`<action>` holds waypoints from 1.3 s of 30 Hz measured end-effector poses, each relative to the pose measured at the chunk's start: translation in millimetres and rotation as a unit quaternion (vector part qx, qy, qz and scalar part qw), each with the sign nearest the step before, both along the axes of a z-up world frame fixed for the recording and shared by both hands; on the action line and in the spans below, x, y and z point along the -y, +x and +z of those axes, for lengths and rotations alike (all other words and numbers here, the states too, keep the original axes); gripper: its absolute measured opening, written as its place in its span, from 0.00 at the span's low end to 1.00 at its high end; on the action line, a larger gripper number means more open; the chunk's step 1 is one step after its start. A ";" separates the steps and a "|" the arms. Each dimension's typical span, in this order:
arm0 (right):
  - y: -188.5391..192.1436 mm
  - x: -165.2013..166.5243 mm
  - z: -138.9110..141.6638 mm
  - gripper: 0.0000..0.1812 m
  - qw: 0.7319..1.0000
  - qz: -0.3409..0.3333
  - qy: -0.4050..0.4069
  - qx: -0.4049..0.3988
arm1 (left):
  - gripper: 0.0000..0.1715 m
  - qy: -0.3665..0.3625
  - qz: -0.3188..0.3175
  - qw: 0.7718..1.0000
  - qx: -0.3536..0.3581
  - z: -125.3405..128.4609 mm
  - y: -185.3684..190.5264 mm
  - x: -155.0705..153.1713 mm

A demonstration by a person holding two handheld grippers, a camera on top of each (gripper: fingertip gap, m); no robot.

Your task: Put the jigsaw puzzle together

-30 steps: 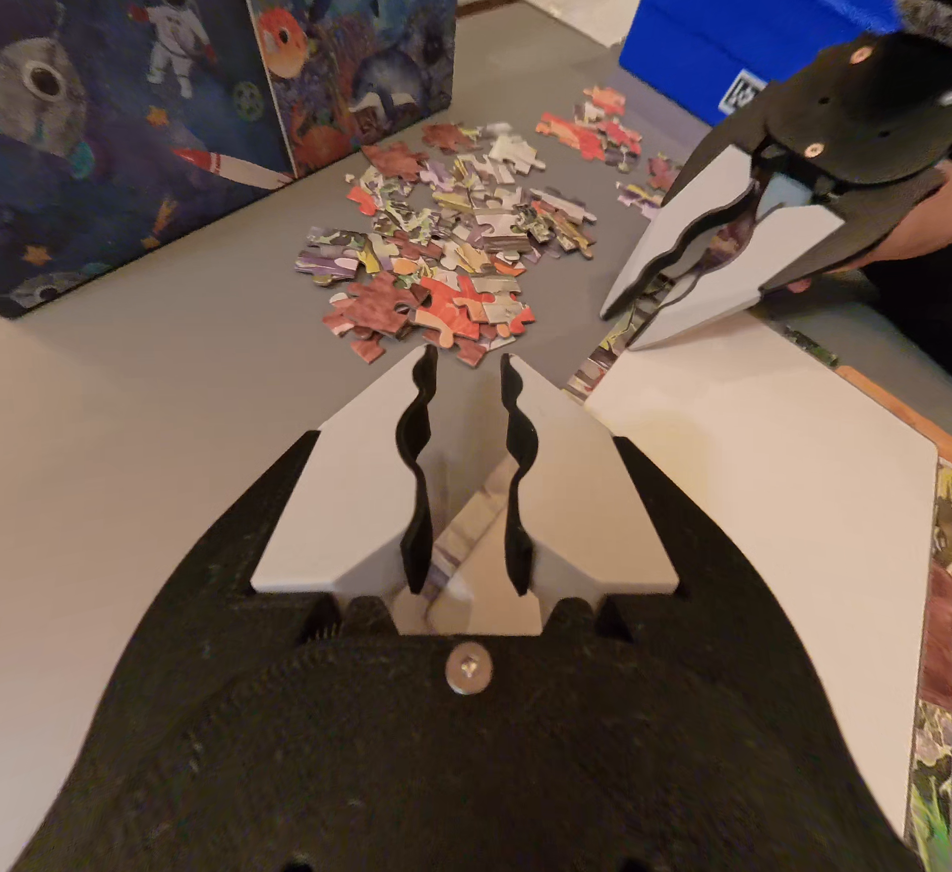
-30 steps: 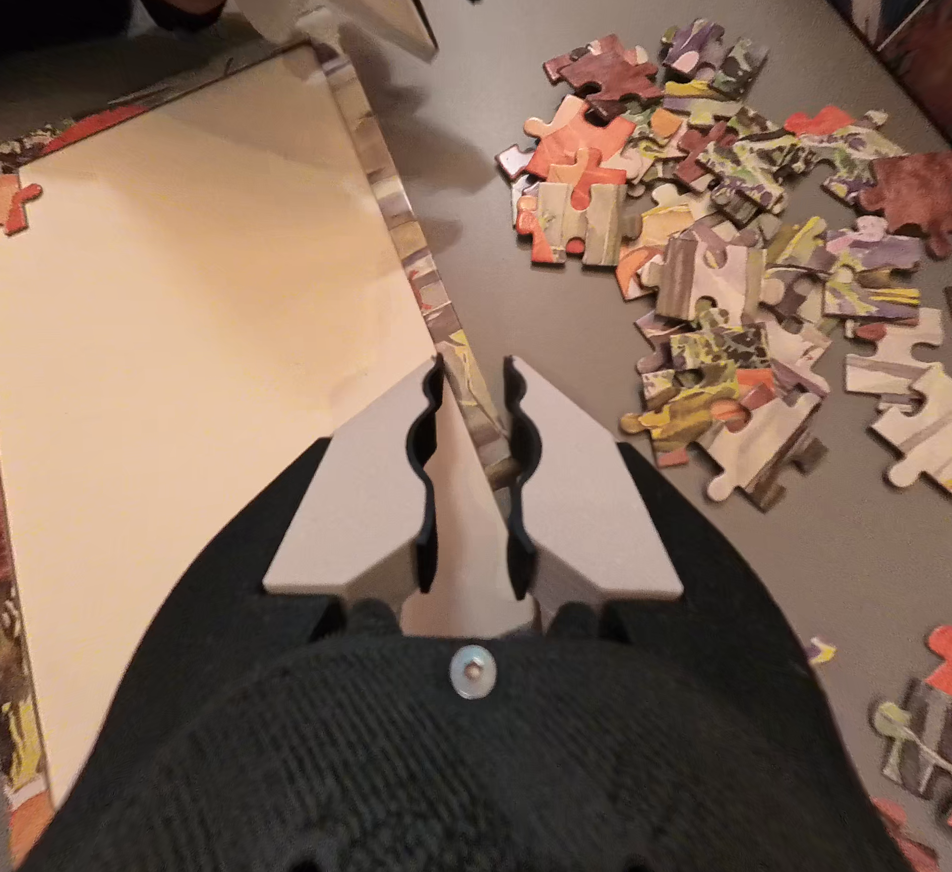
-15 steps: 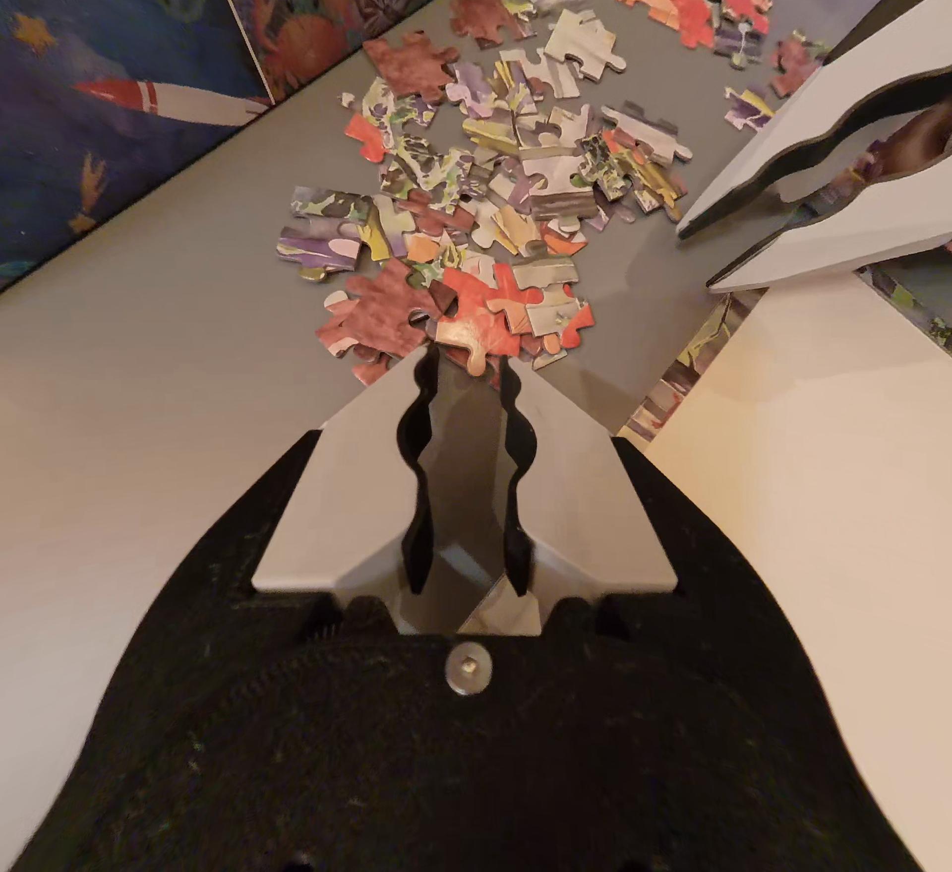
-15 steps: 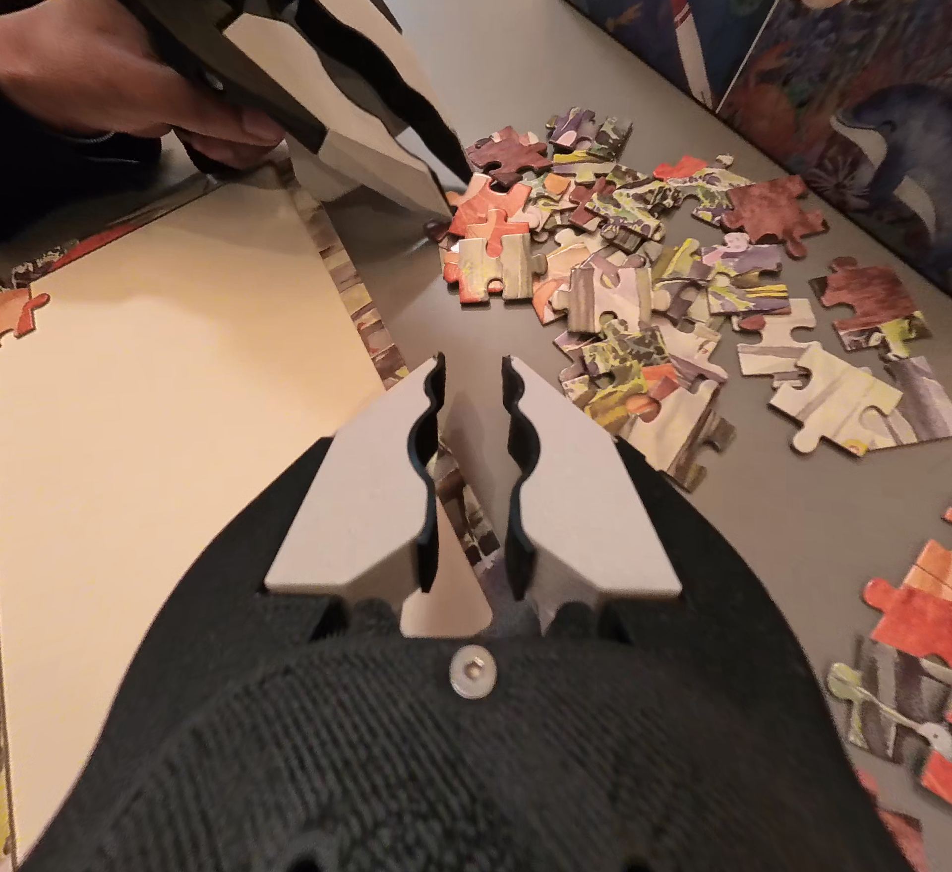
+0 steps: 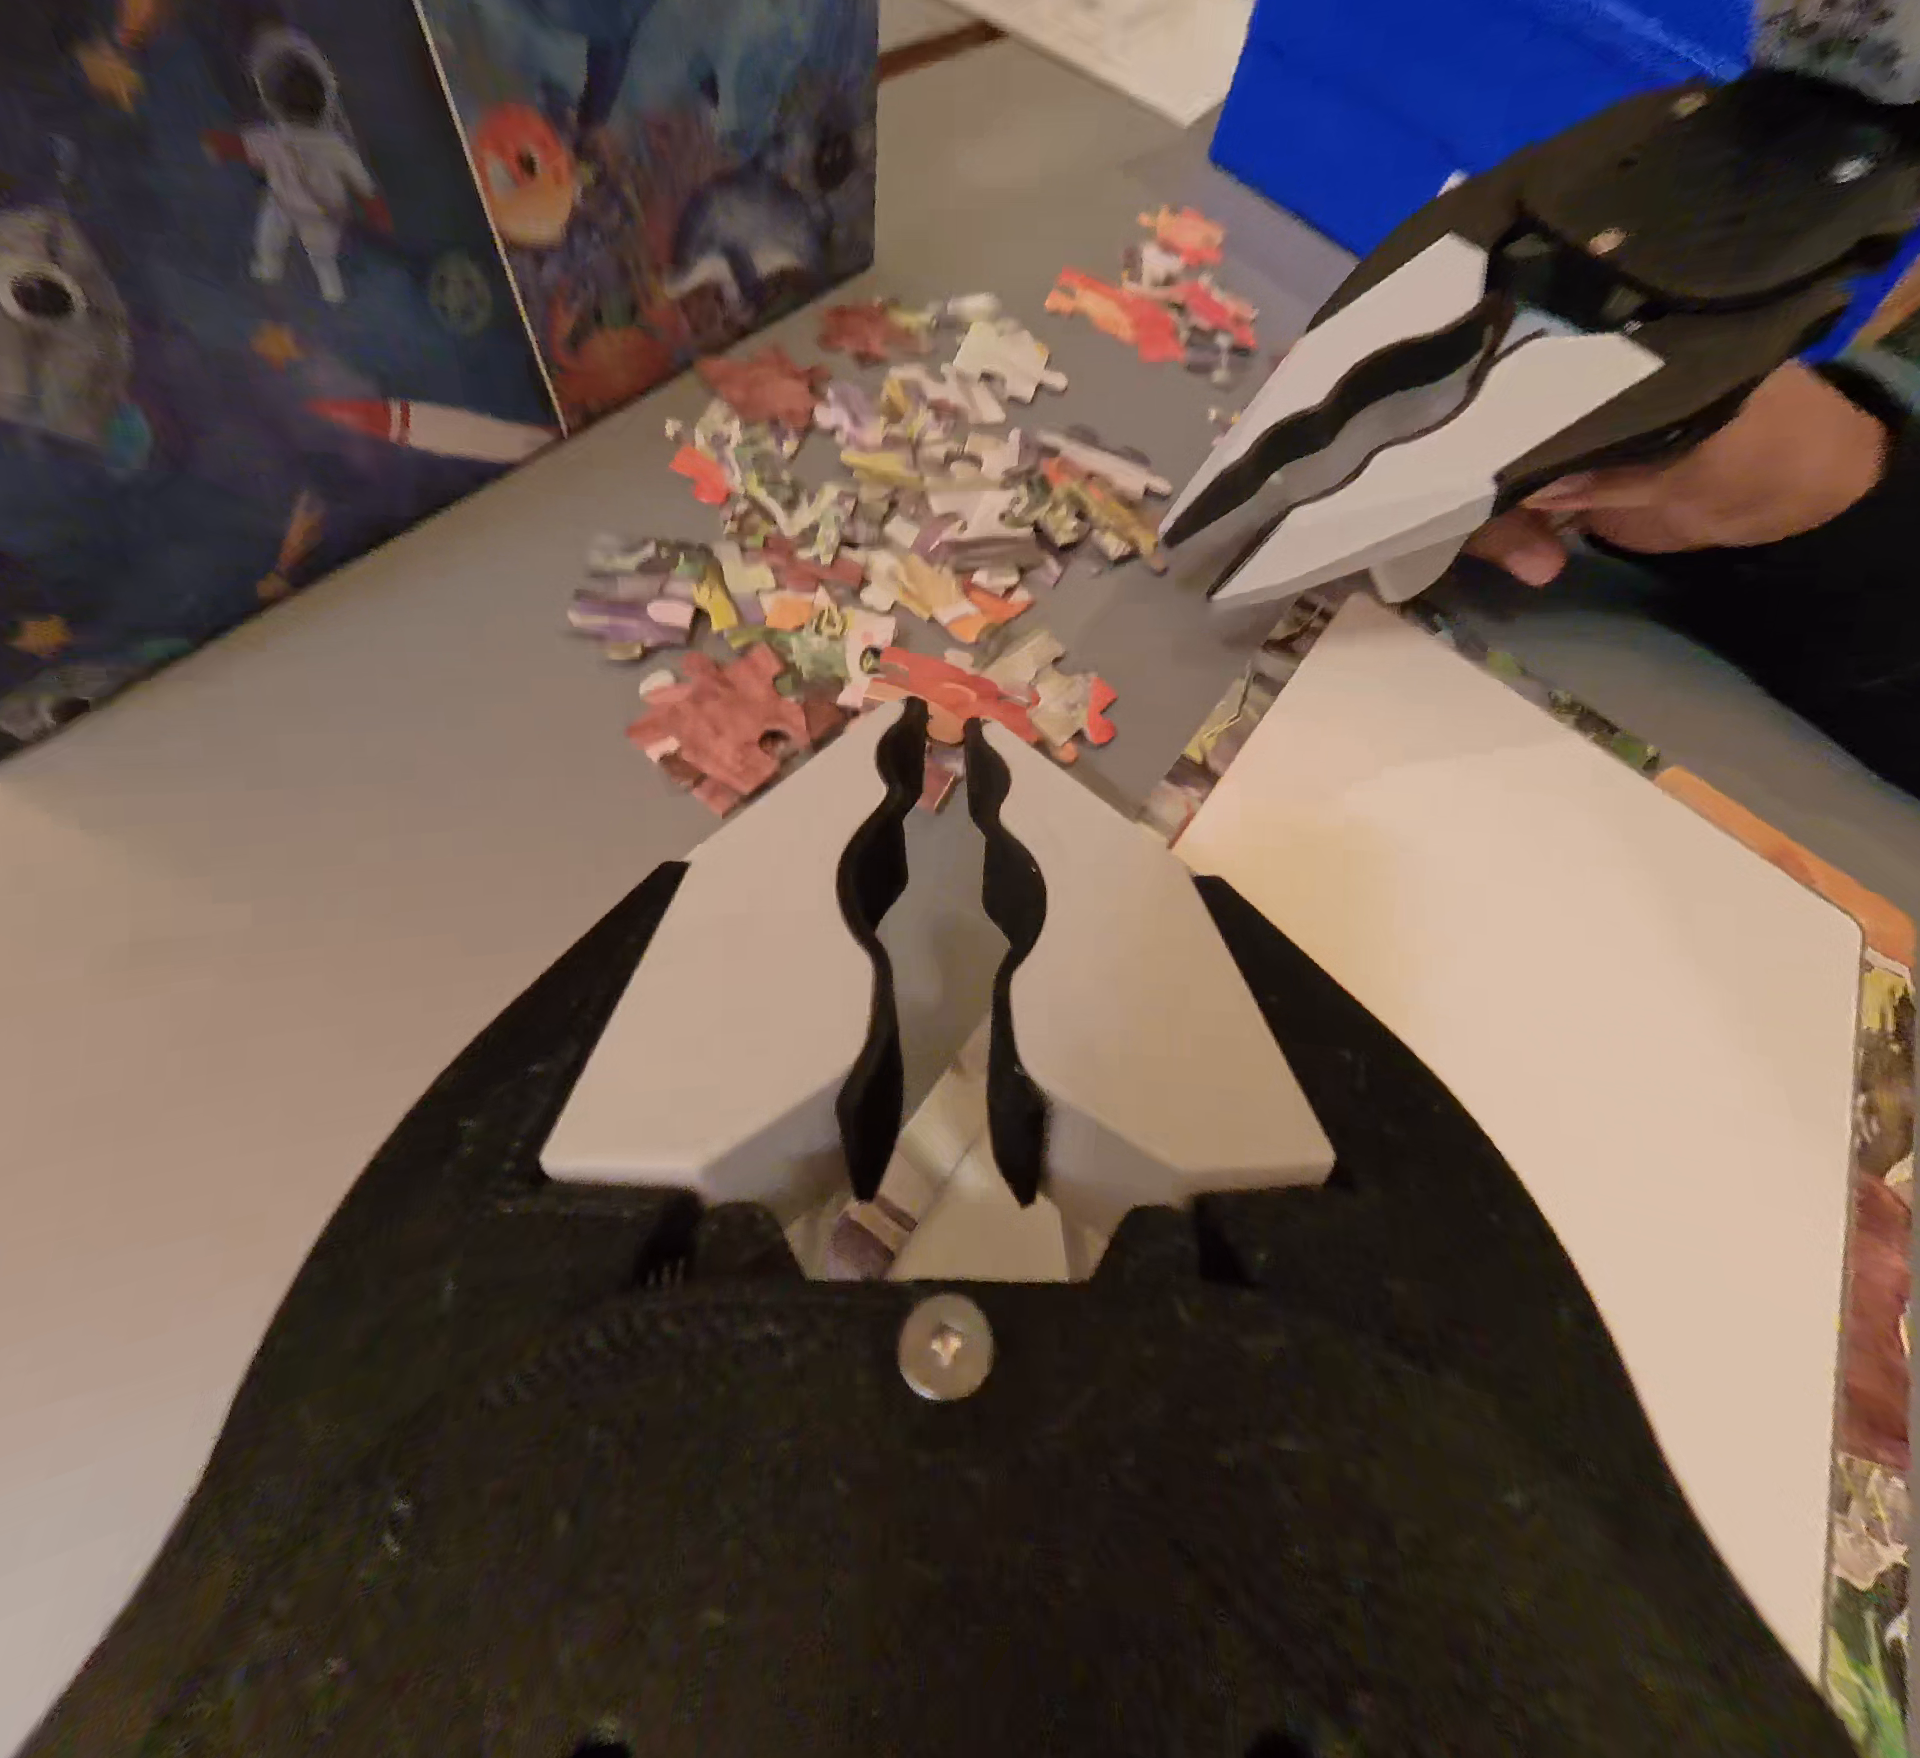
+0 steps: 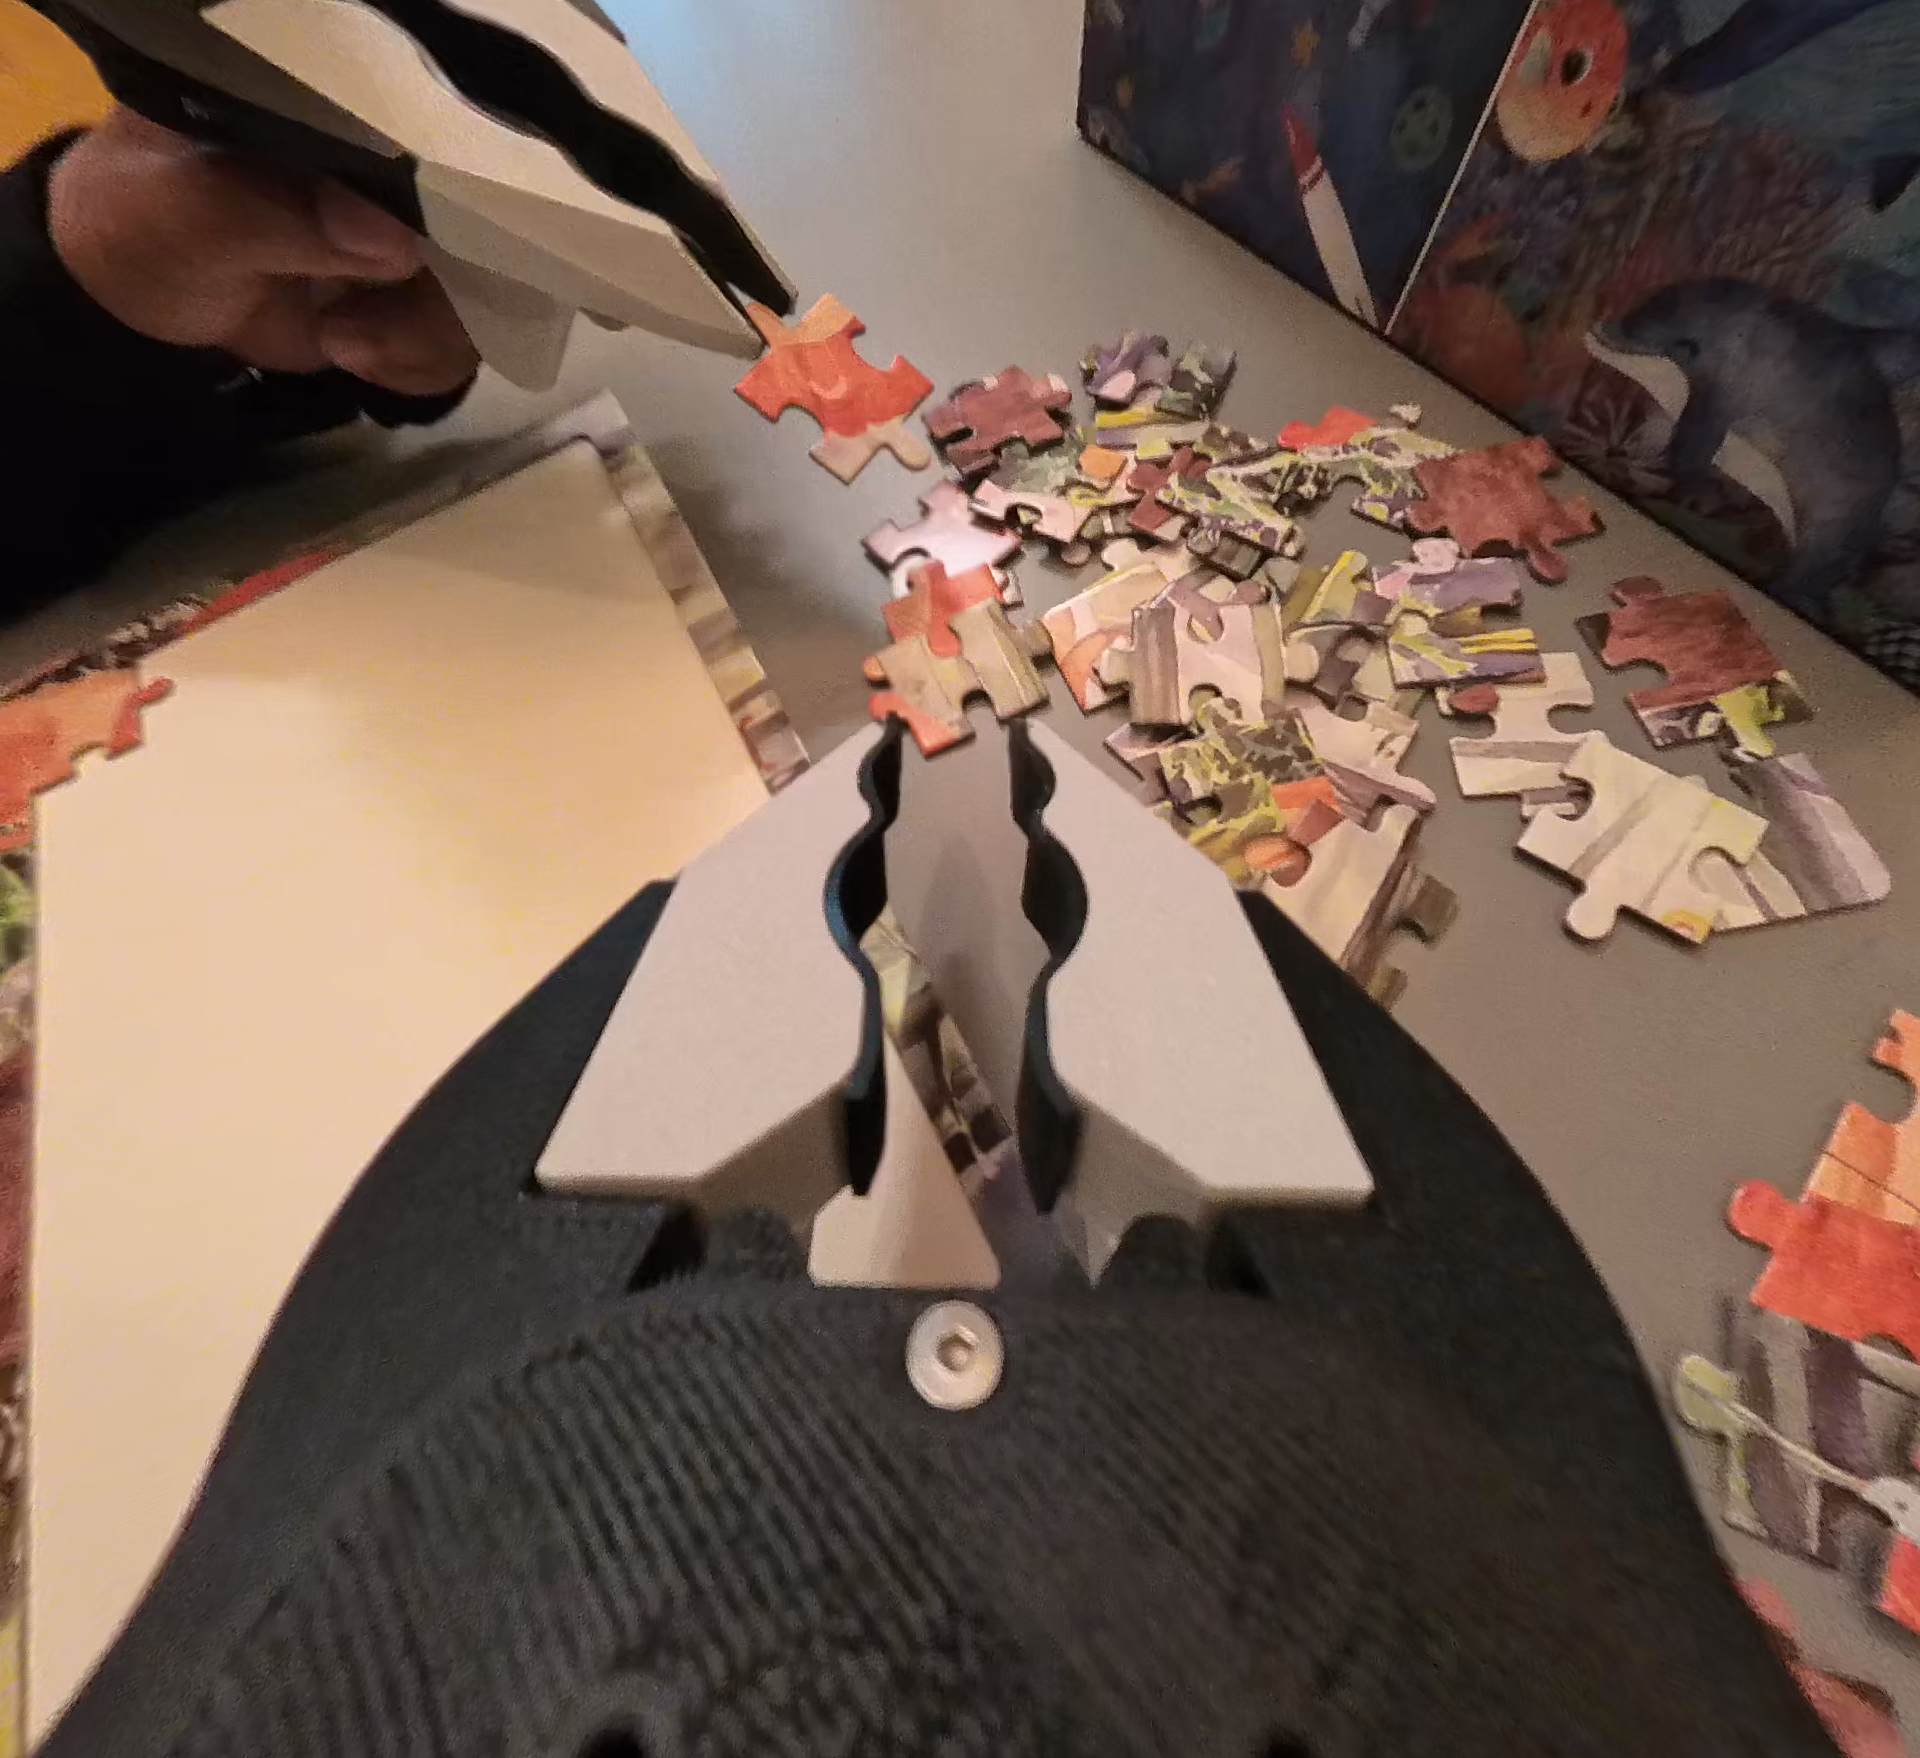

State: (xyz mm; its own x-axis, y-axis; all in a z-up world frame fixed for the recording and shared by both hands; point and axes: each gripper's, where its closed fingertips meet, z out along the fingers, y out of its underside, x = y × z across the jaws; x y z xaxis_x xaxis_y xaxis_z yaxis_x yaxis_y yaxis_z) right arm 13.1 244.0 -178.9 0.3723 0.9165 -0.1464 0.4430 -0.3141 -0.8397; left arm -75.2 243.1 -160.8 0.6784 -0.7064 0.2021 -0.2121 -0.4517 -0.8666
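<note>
My left gripper (image 5: pixel 943 721) is shut on an orange-red puzzle piece (image 5: pixel 951 682). In the right wrist view the left gripper (image 6: pixel 764 318) holds that piece (image 6: pixel 836 378) by one corner, lifted above the grey table next to the pile. The pile of loose pieces (image 5: pixel 883 513) (image 6: pixel 1247 617) lies beside the cream puzzle board (image 5: pixel 1507 981) (image 6: pixel 364 825), whose edges carry a strip of joined border pieces (image 6: pixel 727 638). My right gripper (image 6: pixel 951 742) is open and empty, over the board's edge near the pile. It also shows in the left wrist view (image 5: pixel 1195 555).
Two illustrated puzzle boxes (image 5: pixel 312 202) (image 6: pixel 1558 150) stand behind the pile. A blue bin (image 5: pixel 1455 46) sits at the back right. A second small group of pieces (image 5: pixel 1164 306) (image 6: pixel 1849 1241) lies apart. Hands (image 6: pixel 260 274) (image 5: pixel 1683 493) hold both grippers. Left tips to right tips: about 10 centimetres.
My left gripper went down to the pile's near edge, closed on the orange-red piece and lifted it. My right gripper tilted up from the board's edge and stayed open.
</note>
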 end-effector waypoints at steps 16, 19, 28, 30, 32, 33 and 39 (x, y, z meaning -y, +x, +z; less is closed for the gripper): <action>-25.0 35.3 53.7 0.23 0.976 0.081 -0.065 -0.193 | 0.03 0.109 -0.096 0.982 0.121 58.2 28.7 35.7; -26.9 39.7 61.3 0.23 0.960 0.093 -0.116 -0.235 | 0.03 0.143 -0.106 0.979 0.098 60.8 34.4 42.5; -28.3 50.3 73.0 0.13 0.929 0.128 -0.193 -0.287 | 0.03 0.150 -0.135 0.976 0.085 57.8 46.8 54.7; -26.6 47.2 72.4 0.01 0.928 0.120 -0.201 -0.289 | 0.03 0.146 -0.131 0.977 0.084 56.1 46.5 53.1; -22.4 39.8 70.6 0.00 0.928 0.104 -0.210 -0.289 | 0.06 0.135 -0.120 0.980 0.078 51.4 45.1 48.3; -19.0 33.1 67.4 0.00 0.932 0.088 -0.211 -0.282 | 0.08 0.128 -0.119 0.982 0.074 48.3 44.4 46.7; 23.3 -20.3 37.2 0.00 0.961 -0.046 -0.184 -0.203 | 0.10 0.117 -0.067 0.989 0.058 42.4 25.5 26.6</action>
